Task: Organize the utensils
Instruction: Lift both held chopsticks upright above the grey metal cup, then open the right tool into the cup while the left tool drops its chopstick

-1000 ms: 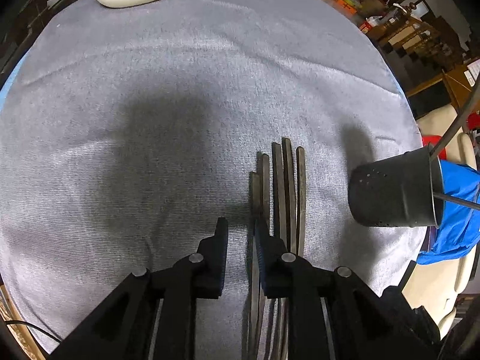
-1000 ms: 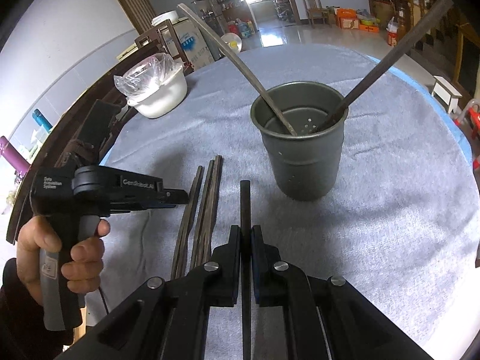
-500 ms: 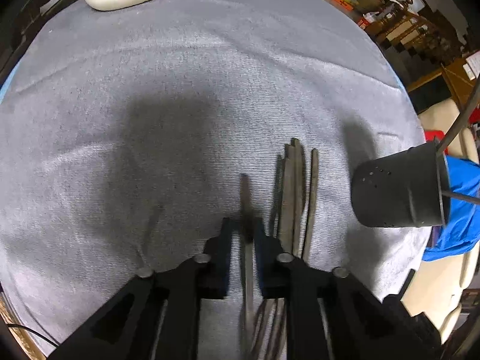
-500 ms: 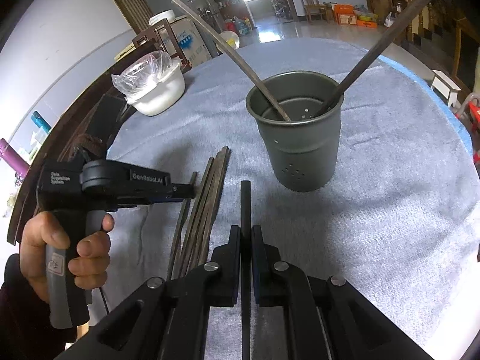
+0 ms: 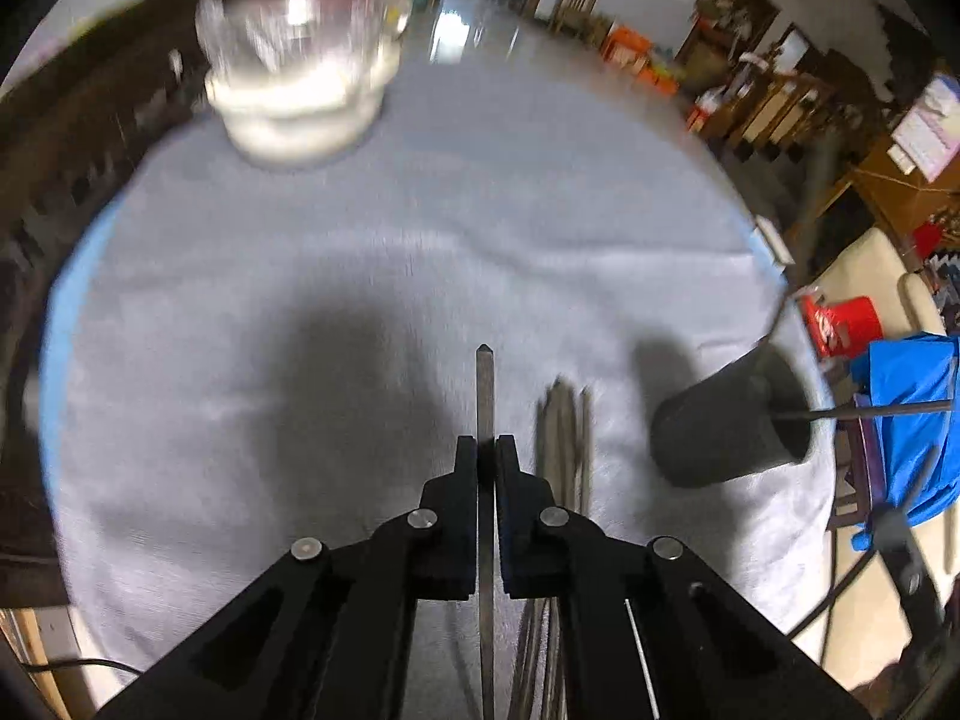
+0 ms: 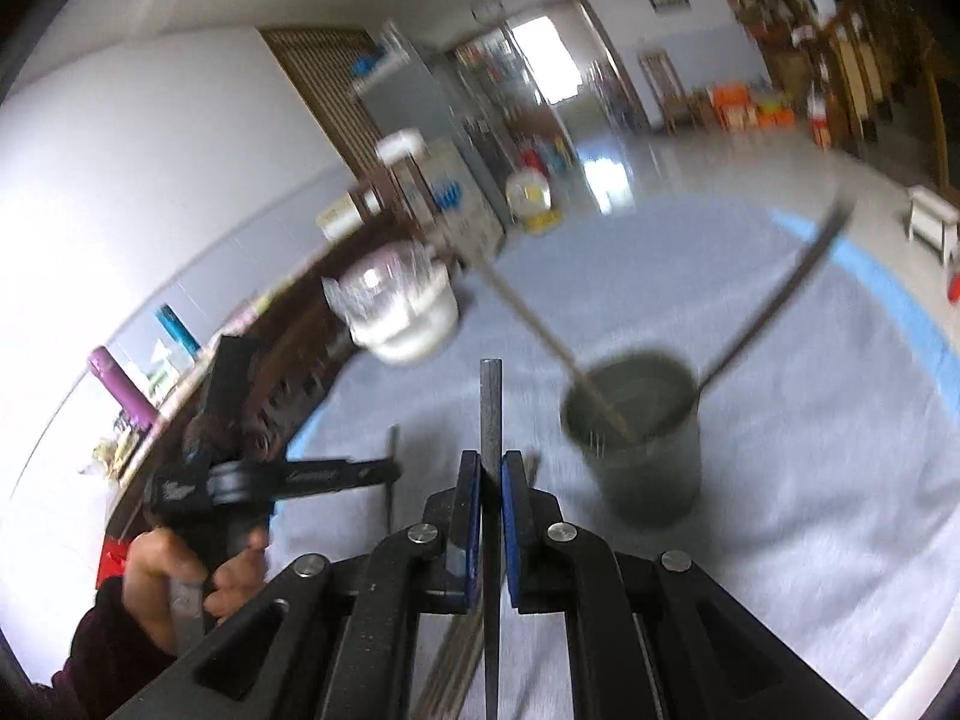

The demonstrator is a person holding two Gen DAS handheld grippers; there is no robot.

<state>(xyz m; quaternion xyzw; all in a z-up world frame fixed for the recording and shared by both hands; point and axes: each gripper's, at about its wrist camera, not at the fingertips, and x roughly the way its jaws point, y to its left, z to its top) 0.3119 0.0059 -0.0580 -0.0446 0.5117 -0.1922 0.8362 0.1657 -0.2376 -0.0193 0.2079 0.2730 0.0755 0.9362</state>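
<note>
Two thin dark sticks, one pinched in each narrow-closed gripper: left gripper (image 5: 486, 456) on left stick (image 5: 485, 384), right gripper (image 6: 491, 471) on right stick (image 6: 490, 402). Risk of twisting loose or missing the grey holder (image 6: 642, 468). Loose sticks (image 5: 564, 432) on the cloth between.

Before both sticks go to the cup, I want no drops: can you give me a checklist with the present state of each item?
1. Left gripper shut on its stick: ok.
2. Right gripper shut on its stick: ok.
3. Cup upright on the cloth: ok.
4. Room in the cup: ok, though two utensils already lean in it.
5. Left stick clear of the pile: ok.
6. Sticks straight in the fingers: ok, each runs along its gripper's line.
</note>
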